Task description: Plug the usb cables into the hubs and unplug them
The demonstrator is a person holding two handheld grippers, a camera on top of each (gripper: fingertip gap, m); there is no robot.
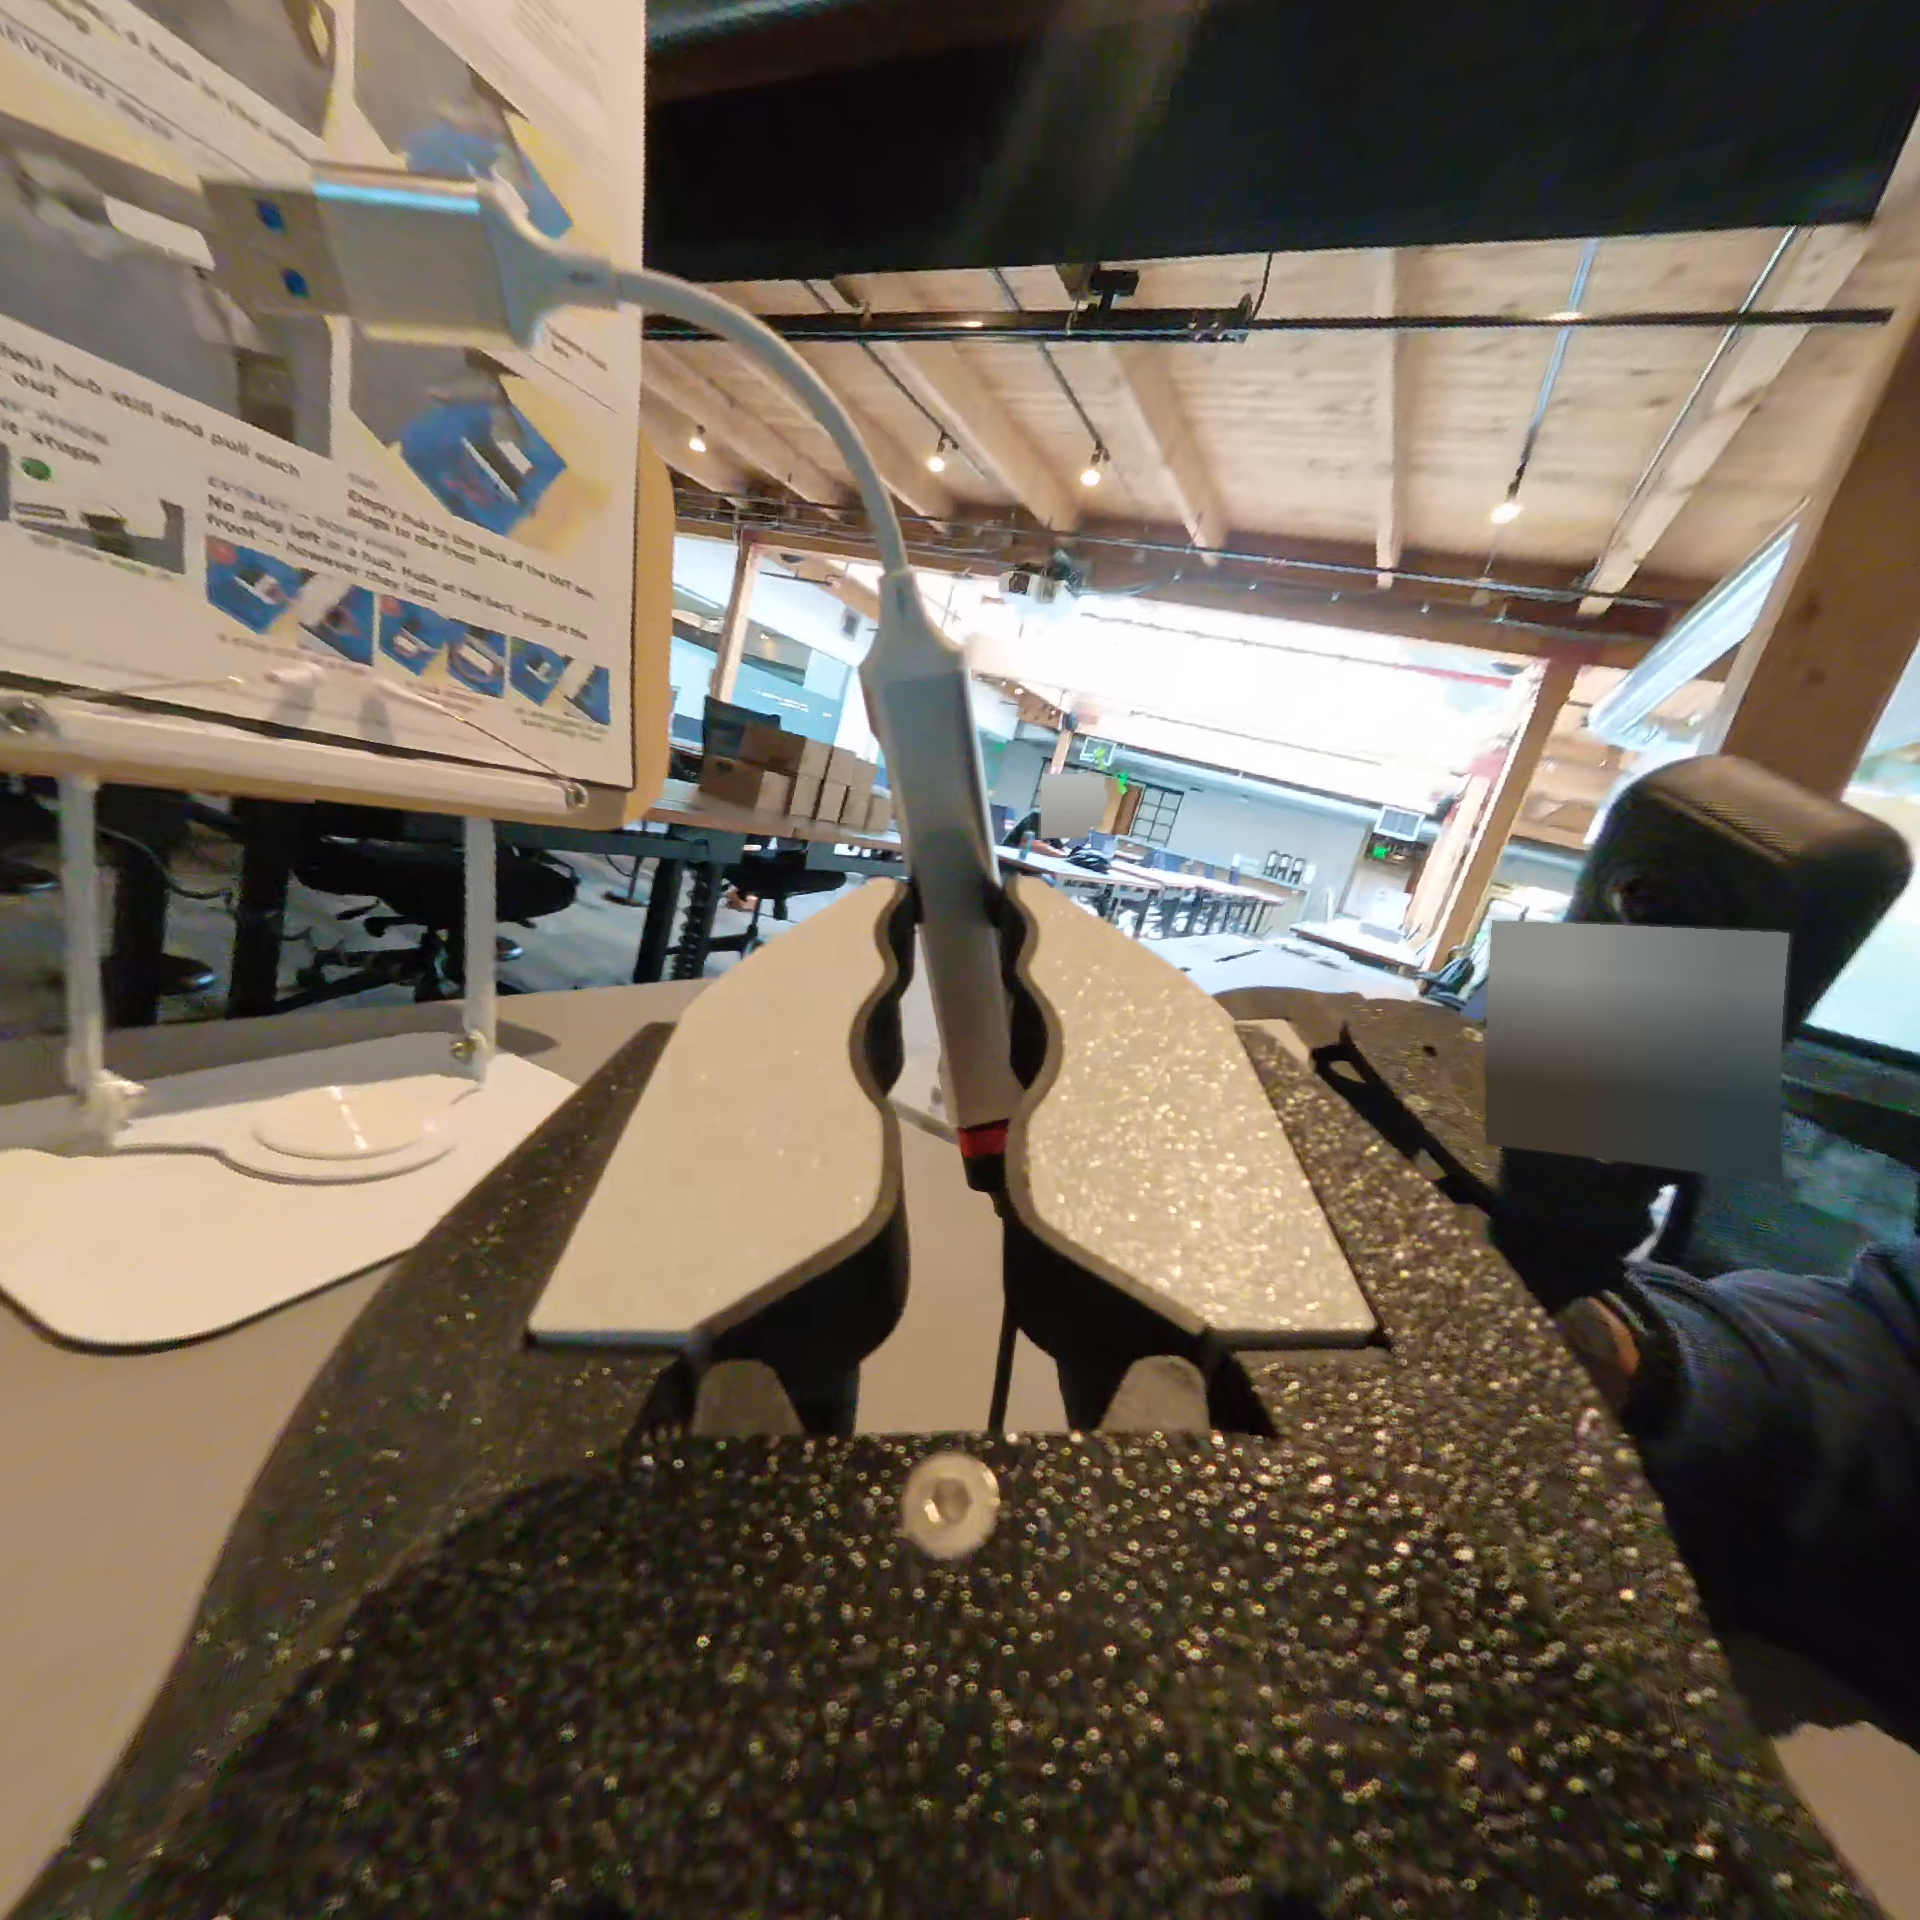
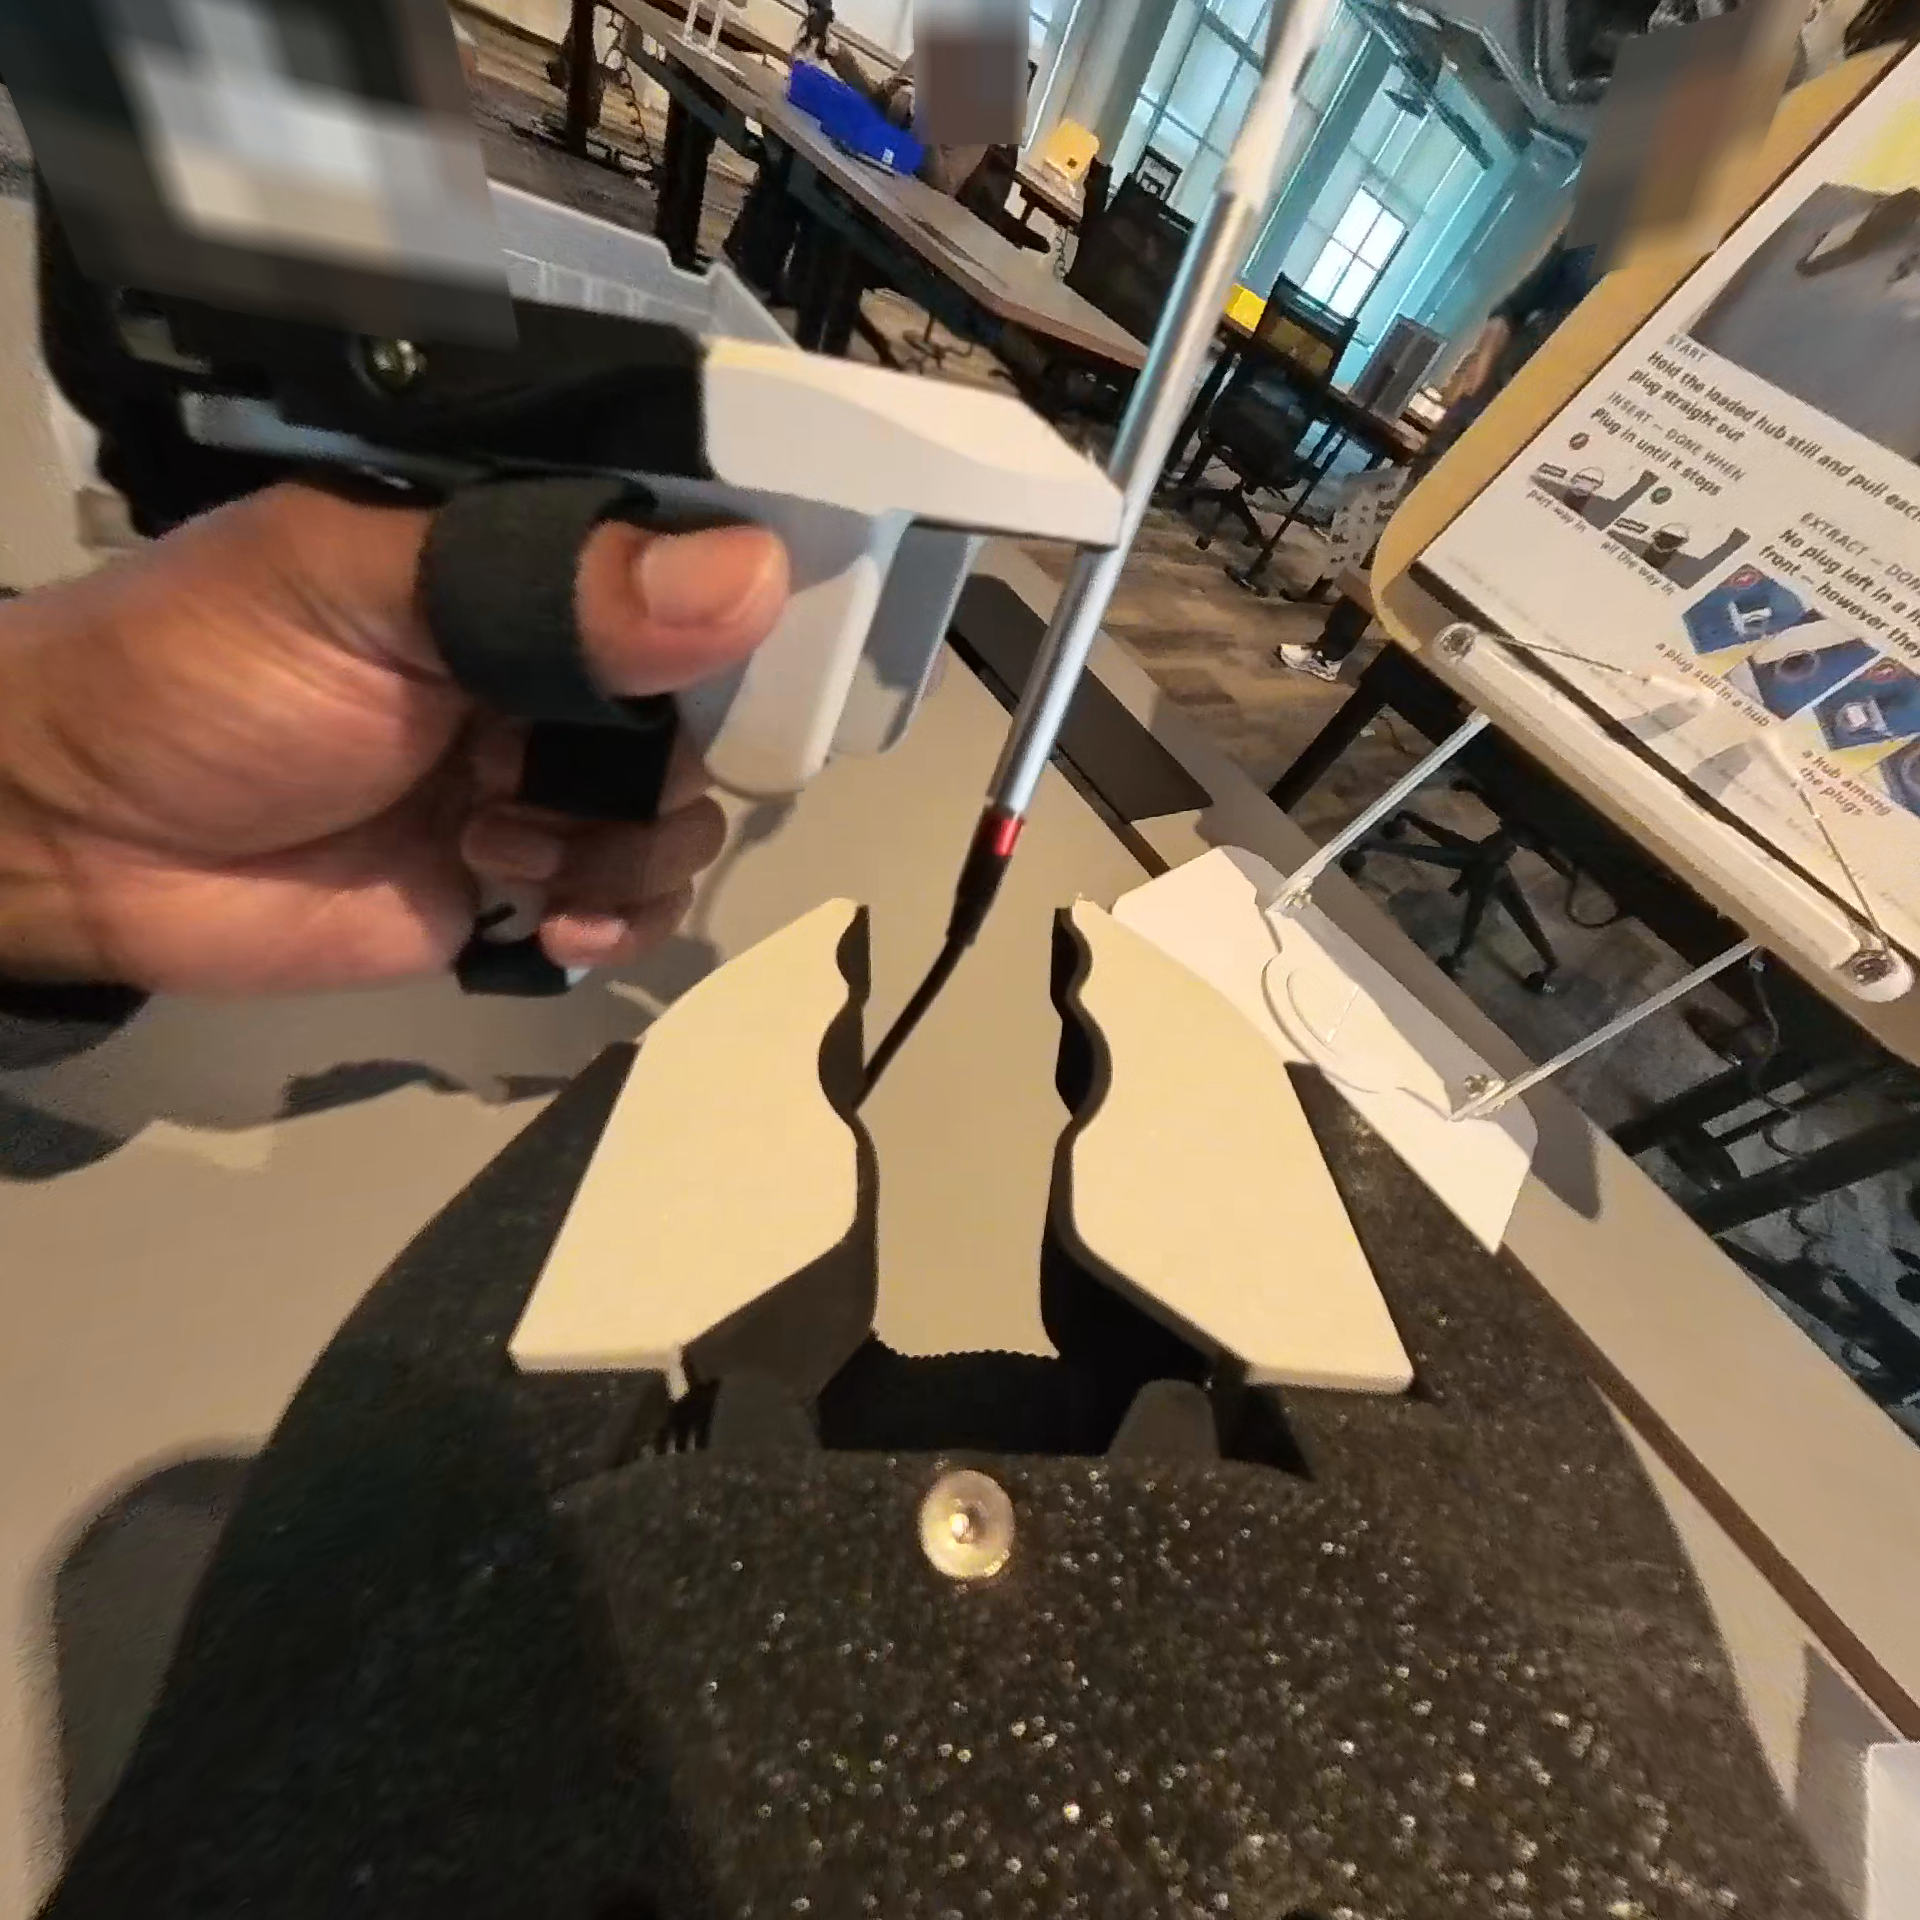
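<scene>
My left gripper [image 1: 961,914] is shut on a slim silver hub [image 1: 951,831] and holds it upright above the table. The hub's white cable [image 1: 821,405] arcs up and left to a silver USB plug [image 1: 343,244] hanging free. A black plug with a red ring [image 1: 982,1143] sits in the hub's lower end, and its black cable [image 1: 1003,1351] drops below. In the right wrist view my right gripper [image 2: 961,914] is open just under that red-ringed plug [image 2: 992,842]. The black cable [image 2: 904,1029] runs through the gap beside the left finger. The hub [image 2: 1143,416] rises above it.
An instruction sheet on a tilted board [image 1: 312,416] stands on a white base [image 1: 208,1195] on the grey table [image 1: 104,1455]; the sheet also shows at the right of the right wrist view [image 2: 1714,468]. A hand [image 2: 312,727] holds the left gripper's handle. A dark sleeve [image 1: 1787,1382] is at right. Across from one pair of fingers to the other is roughly 7 cm.
</scene>
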